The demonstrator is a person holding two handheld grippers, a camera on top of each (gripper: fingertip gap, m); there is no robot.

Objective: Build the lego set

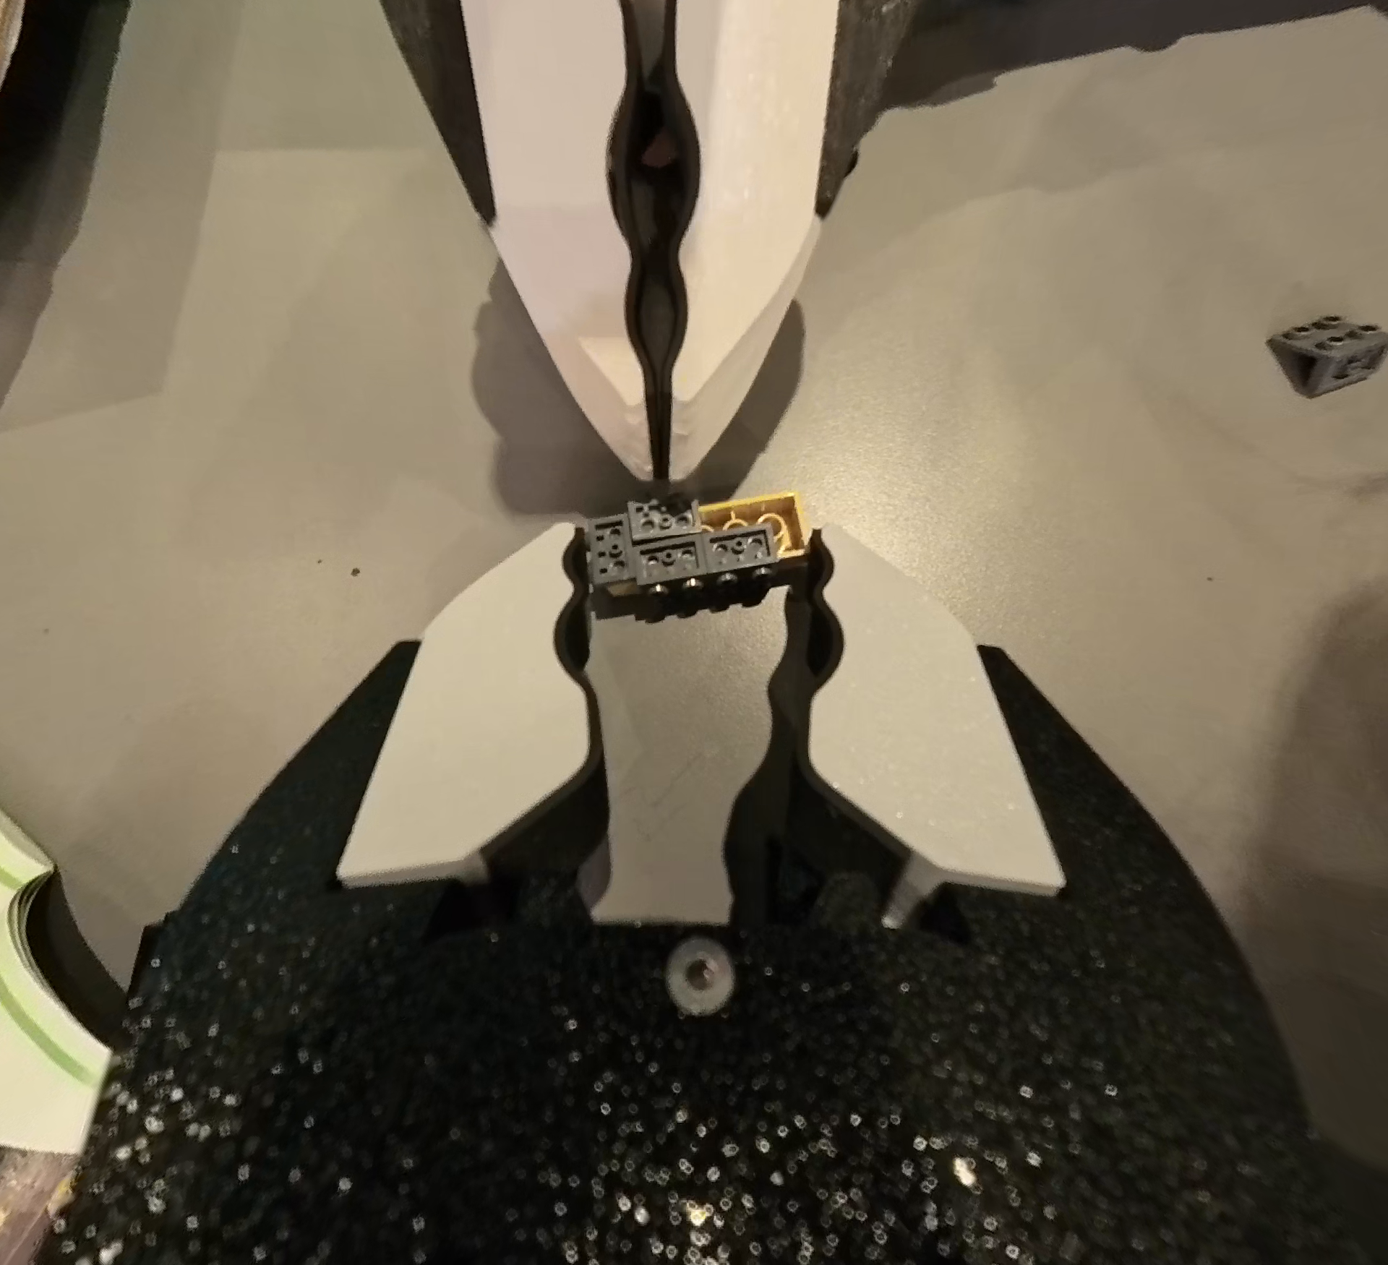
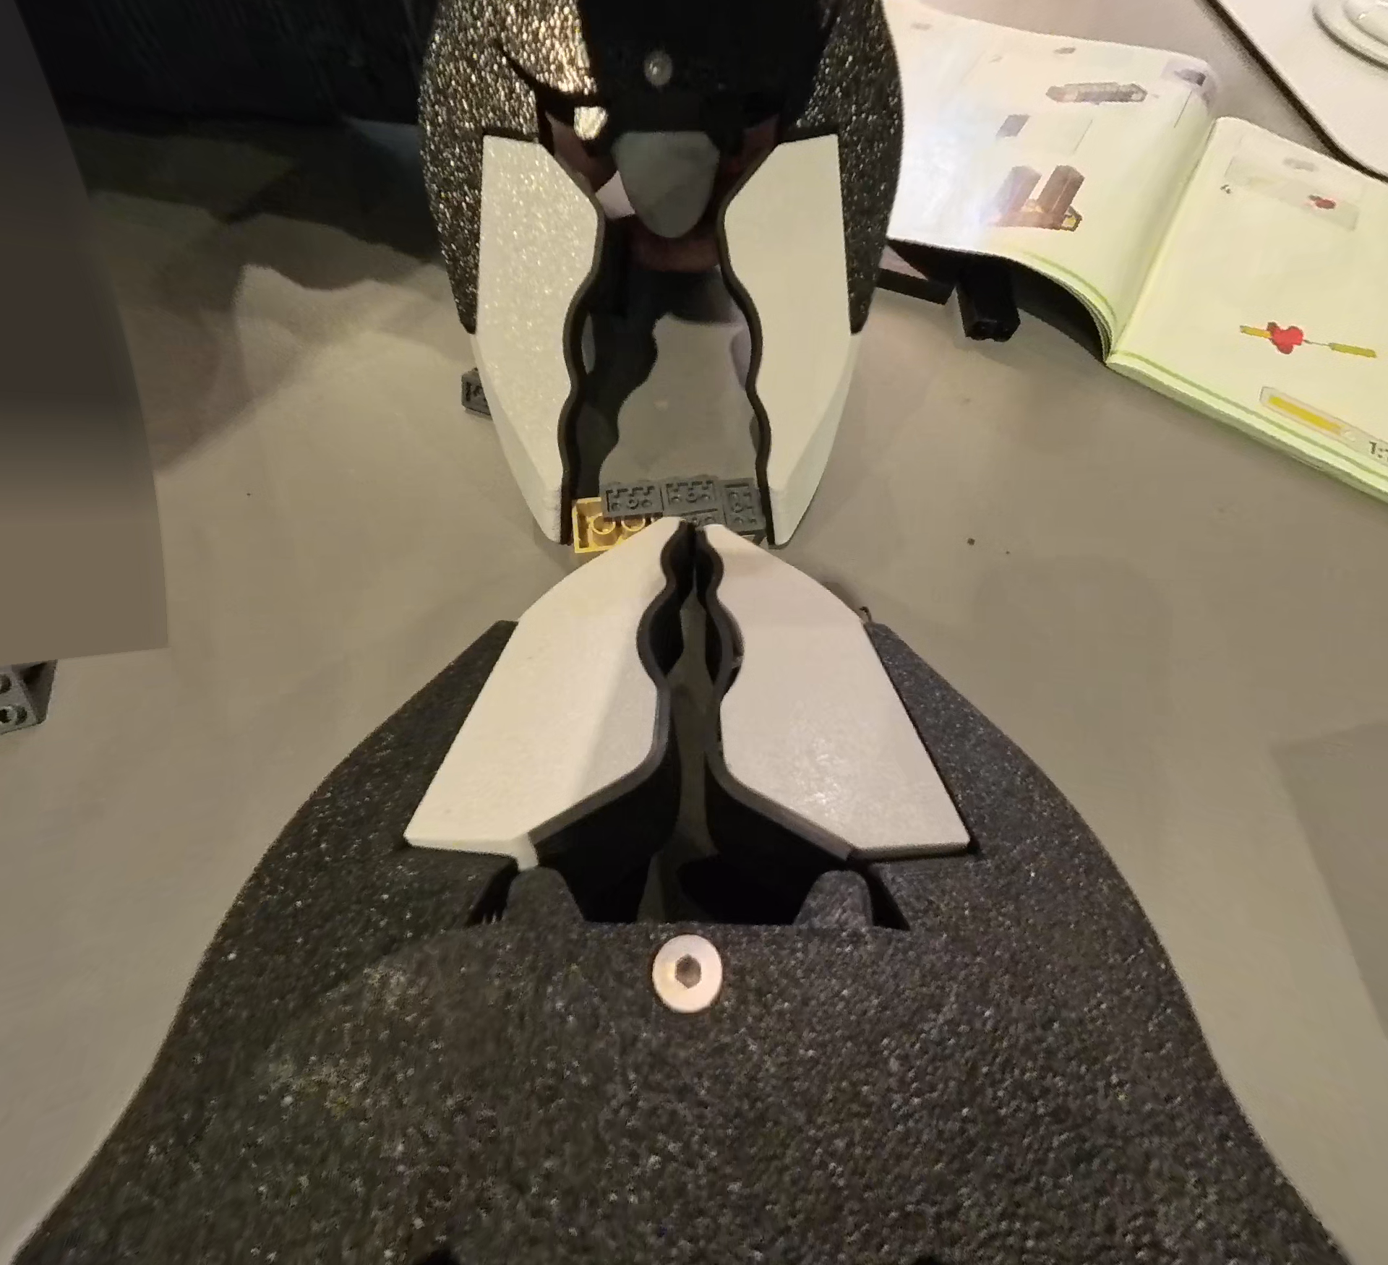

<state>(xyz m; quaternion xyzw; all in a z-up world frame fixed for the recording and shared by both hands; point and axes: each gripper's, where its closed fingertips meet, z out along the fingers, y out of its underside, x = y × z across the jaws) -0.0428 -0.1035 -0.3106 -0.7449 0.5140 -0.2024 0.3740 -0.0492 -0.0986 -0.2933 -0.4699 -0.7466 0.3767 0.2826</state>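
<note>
1. Two hand-held tools meet tip to tip over a grey surface (image 1: 225, 403), a small lego assembly (image 1: 695, 557) caught between them.
2. Nearest in the left wrist view, the left tool (image 1: 695, 553) has its fingers parted to the assembly's length and closed on its two ends; the cluster is made of dark grey bricks with their undersides showing, joined to a translucent yellow brick (image 1: 758, 521) on the right.
3. Just beyond, the right tool (image 1: 661, 474) points in from the far side, its fingers pressed almost together, with its tips at a dark grey piece on the assembly's far edge; whether anything is pinched between them cannot be told.
4. In the right wrist view the same right tool (image 2: 691, 530) sits nearest, its tips meeting at the assembly (image 2: 680, 504), with the left tool (image 2: 668, 515) facing it and bracketing the bricks; the yellow brick (image 2: 601, 532) pokes out at the left.
5. Farther off, a loose dark grey brick (image 1: 1329, 358) lies alone on the surface to the right in the left wrist view.
6. Farthest in the right wrist view, an open instruction booklet (image 2: 1202, 237) lies at the right of the surface, beside a white board (image 2: 1277, 12) carrying a clear glass object (image 2: 1359, 5).
</note>
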